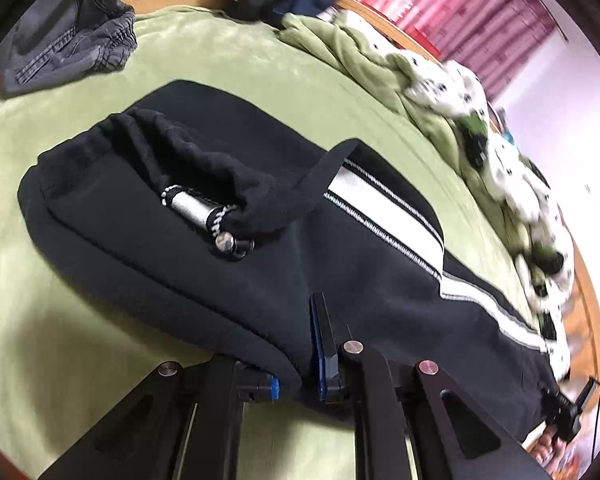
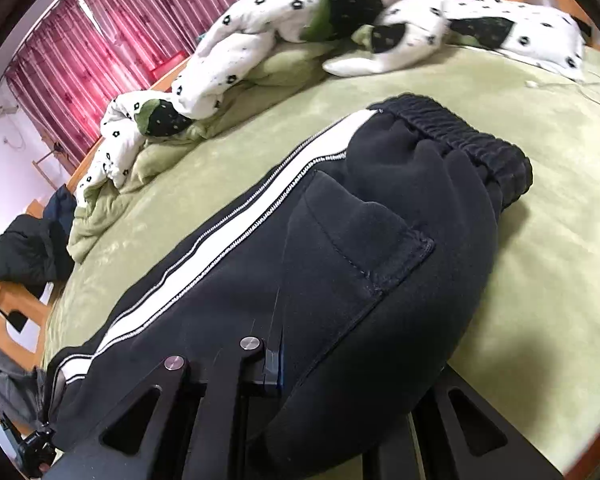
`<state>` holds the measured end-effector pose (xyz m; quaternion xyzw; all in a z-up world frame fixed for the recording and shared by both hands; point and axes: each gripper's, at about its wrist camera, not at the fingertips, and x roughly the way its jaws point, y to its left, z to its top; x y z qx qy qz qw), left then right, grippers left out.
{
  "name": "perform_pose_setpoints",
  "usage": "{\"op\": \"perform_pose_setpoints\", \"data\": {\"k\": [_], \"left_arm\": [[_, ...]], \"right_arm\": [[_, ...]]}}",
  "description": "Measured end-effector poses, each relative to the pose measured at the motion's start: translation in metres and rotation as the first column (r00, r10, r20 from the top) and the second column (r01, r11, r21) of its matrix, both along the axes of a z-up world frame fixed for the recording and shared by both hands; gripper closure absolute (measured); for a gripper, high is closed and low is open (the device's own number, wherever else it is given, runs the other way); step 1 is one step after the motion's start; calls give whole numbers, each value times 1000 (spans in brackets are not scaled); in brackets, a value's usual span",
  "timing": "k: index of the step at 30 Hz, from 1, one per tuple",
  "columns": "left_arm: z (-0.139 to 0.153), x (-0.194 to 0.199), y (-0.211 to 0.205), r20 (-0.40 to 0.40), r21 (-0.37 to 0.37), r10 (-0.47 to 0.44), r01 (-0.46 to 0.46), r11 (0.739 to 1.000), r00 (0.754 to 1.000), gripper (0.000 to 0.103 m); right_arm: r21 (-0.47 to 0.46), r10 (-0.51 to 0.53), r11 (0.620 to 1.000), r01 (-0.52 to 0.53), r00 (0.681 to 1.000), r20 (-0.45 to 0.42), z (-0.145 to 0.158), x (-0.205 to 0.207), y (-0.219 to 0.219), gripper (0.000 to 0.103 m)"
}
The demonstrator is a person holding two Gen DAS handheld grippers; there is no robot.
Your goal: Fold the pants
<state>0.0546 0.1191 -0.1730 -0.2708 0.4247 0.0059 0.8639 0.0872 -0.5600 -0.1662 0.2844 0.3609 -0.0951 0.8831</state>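
- Green plush bedding (image 1: 236, 64) covers a wooden-framed bed, with pink-red curtains (image 2: 100, 40) behind it and a pale wall beside them.
- Black pants (image 2: 340, 248) with a white side stripe (image 2: 228, 248) lie across the middle of the bedding; the elastic waistband (image 2: 460, 136) sits at the far end in the right wrist view.
- Open bedding surrounds the pants: a broad bare band lies between them and the rumpled white dotted blanket (image 2: 260, 40) along the far edge, and more bare green lies toward the waistband side.
- The left gripper (image 1: 296, 364) has its fingers closed on a thick edge of the pants, black fabric bulging between the blue-padded fingertips (image 1: 318, 344).
- The right gripper (image 2: 300, 364) also pinches the pants: one finger (image 2: 274, 360) shows on top, while the other is buried under the draped fabric.
- A back pocket (image 2: 364, 248) with stitched seams faces up near the right gripper.
- Only the left wrist view shows the gathered cuff (image 1: 204, 160) with its metal-tipped drawcord (image 1: 204, 212), plus grey jeans (image 1: 68, 48) heaped at the bed's far corner, well apart from the pants.
- Only the right wrist view shows a dark garment (image 2: 24, 252) piled on the wooden frame (image 2: 16, 308) at the bed's edge.
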Motion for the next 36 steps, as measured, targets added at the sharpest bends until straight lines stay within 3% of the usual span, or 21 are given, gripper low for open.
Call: {"op": "perform_pose_setpoints", "data": {"k": [4,7,8,10,11,13,14,16,21,23,28,29,30,31,33,36], "left_arm": [[0,-28,-11,-1,40,-47,47,998,999,90],[-4,-33,-16,-21,117,-68,70,991,997,86],[-5,-34,-16,-39,126,-72,77,989,997,85],[0,-40,-15,-49,143,-83,89,986,995,79],[4,-44,-17,-53,168,-97,104,980,994,70],[13,-60,-14,-52,242,-136,145,960,989,53],[16,-66,-13,-50,269,-142,150,951,989,42],[23,-78,-7,-42,307,-139,145,941,989,36],[25,-80,11,-51,191,-101,109,976,994,36],[23,-75,11,-63,168,-100,109,980,993,36],[33,-65,7,-48,209,-68,77,975,997,36],[36,-64,5,-44,213,-70,78,974,997,36],[41,-63,3,-35,221,-72,78,972,997,36],[46,-63,1,-24,234,-76,80,969,997,36],[54,-61,-5,-10,270,-82,82,959,997,36],[56,-52,-8,8,272,-88,83,959,996,36]], "right_arm": [[-39,0,999,0,1000,0,-2,-46,-14,91],[1,-11,1000,11,1000,-7,-14,-67,-24,87],[36,-23,999,23,1000,-14,-24,-72,-28,84],[61,-43,997,45,998,-35,-33,-79,-33,67],[78,-49,996,51,998,-30,-36,-88,-37,66],[99,-54,994,53,999,7,-33,-114,-44,46],[84,-66,994,65,998,11,-29,-126,-47,42],[71,-89,994,86,995,36,-23,-141,-56,40],[83,-152,986,146,986,67,-10,-137,-87,31],[150,-173,975,163,983,55,-18,-116,-100,31],[318,-248,918,237,969,-4,-51,-66,-122,32],[305,-271,915,262,962,-13,-52,-59,-124,33],[275,-298,916,292,954,-20,-50,-53,-125,43],[223,-310,925,308,950,-28,-45,-47,-125,60],[159,-272,951,265,962,22,-29,-43,-128,71],[103,-218,974,204,963,157,4,-47,-138,71]]}}
